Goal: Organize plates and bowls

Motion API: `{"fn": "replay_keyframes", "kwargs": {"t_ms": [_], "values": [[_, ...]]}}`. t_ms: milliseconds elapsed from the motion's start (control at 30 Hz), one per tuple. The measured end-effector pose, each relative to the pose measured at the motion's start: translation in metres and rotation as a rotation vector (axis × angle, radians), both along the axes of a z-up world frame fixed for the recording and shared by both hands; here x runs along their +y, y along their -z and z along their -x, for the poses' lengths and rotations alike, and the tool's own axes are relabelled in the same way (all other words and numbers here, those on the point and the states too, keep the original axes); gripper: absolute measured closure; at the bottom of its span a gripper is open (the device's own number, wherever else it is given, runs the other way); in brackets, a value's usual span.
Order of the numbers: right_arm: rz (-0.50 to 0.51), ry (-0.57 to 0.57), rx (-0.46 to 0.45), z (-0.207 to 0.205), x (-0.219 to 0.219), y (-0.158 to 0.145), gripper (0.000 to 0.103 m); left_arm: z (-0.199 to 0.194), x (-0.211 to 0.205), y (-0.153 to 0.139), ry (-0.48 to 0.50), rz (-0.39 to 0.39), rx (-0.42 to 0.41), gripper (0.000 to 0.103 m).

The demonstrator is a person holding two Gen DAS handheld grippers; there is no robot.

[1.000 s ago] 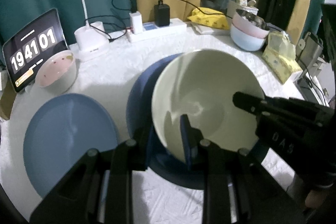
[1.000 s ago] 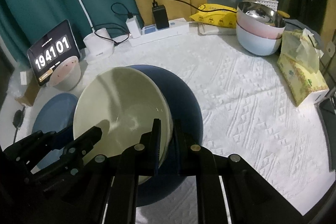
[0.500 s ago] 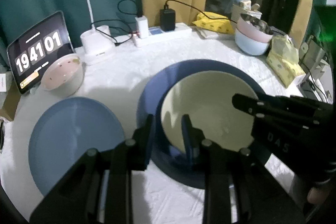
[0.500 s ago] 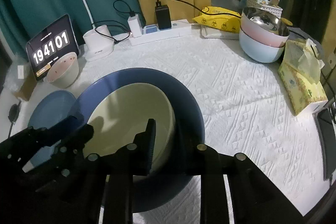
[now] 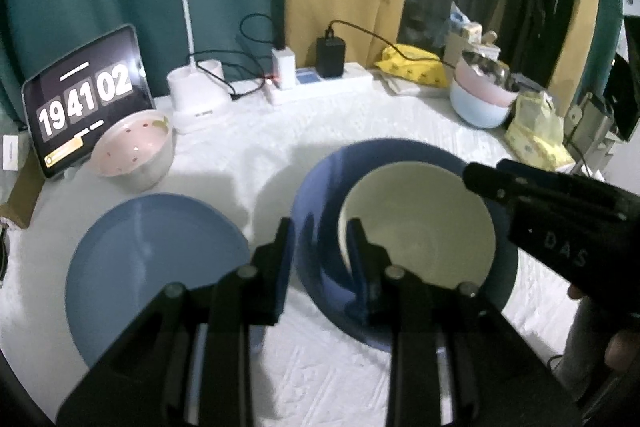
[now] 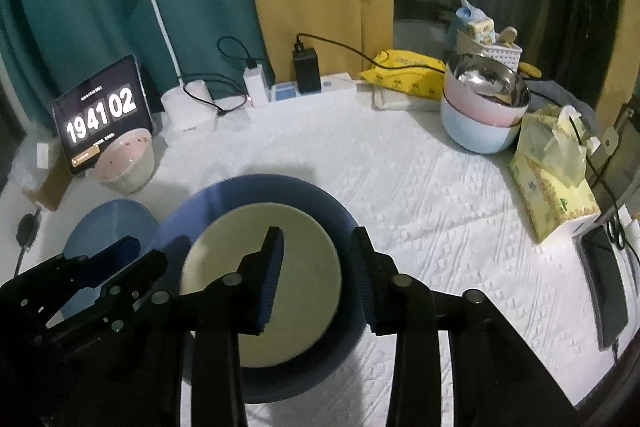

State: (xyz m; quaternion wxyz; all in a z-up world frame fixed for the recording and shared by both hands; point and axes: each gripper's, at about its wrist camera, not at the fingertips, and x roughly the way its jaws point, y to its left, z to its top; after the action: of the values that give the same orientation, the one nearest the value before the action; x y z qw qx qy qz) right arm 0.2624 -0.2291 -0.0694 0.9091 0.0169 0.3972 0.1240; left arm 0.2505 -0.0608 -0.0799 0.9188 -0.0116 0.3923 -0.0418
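Note:
A cream plate [image 5: 420,227] [image 6: 296,259] lies inside a large dark blue plate [image 5: 320,187] [image 6: 248,195] on the white cloth. My left gripper [image 5: 320,239] is open, its fingers astride the near left rims of both plates. My right gripper [image 6: 318,255] is open above the cream plate's near right edge; it also shows in the left wrist view [image 5: 560,223]. A lighter blue plate [image 5: 152,259] [image 6: 108,223] lies to the left. A pink speckled bowl [image 5: 134,147] [image 6: 124,163] stands behind it.
Stacked pink and pale blue bowls with a steel bowl on top [image 6: 484,107] stand at the back right. A tissue pack [image 6: 552,187], a phone [image 6: 604,283], a power strip [image 6: 308,91], a lamp base [image 6: 188,111] and a clock tablet [image 6: 100,115] ring the table.
Both grippers lowered the tilted cream plate into the dark blue plate, then opened and let it go. It now lies flat. Both grippers drew back a little.

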Motion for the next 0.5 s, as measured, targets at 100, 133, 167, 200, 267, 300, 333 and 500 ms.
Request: {"fn": "replay_keyframes", "kwargs": {"t_ms": [100, 133, 167, 200, 267, 300, 333, 500], "values": [[0.001, -0.015, -0.012, 0.003, 0.007, -0.006, 0.067, 0.002, 0.007, -0.005, -0.010, 0.013, -0.016, 0.074], [0.003, -0.019, -0.015, 0.003, 0.009, -0.007, 0.067, 0.002, 0.010, -0.007, -0.014, 0.019, -0.022, 0.074], [0.003, -0.021, -0.017, 0.003, 0.012, -0.008, 0.067, 0.003, 0.012, -0.008, -0.016, 0.023, -0.025, 0.073], [0.003, -0.025, -0.017, 0.004, 0.015, -0.010, 0.067, 0.004, 0.016, -0.010, -0.020, 0.032, -0.029, 0.070], [0.006, -0.033, -0.018, 0.004, 0.019, -0.011, 0.067, 0.006, 0.021, -0.012, -0.027, 0.044, -0.037, 0.065], [0.007, -0.039, -0.019, 0.005, 0.023, -0.012, 0.067, 0.007, 0.025, -0.014, -0.031, 0.051, -0.042, 0.063], [0.009, -0.043, -0.020, 0.005, 0.026, -0.013, 0.067, 0.007, 0.026, -0.015, -0.033, 0.054, -0.045, 0.063], [0.012, -0.066, -0.029, 0.008, 0.040, -0.019, 0.067, 0.011, 0.039, -0.020, -0.046, 0.062, -0.065, 0.059]]}}
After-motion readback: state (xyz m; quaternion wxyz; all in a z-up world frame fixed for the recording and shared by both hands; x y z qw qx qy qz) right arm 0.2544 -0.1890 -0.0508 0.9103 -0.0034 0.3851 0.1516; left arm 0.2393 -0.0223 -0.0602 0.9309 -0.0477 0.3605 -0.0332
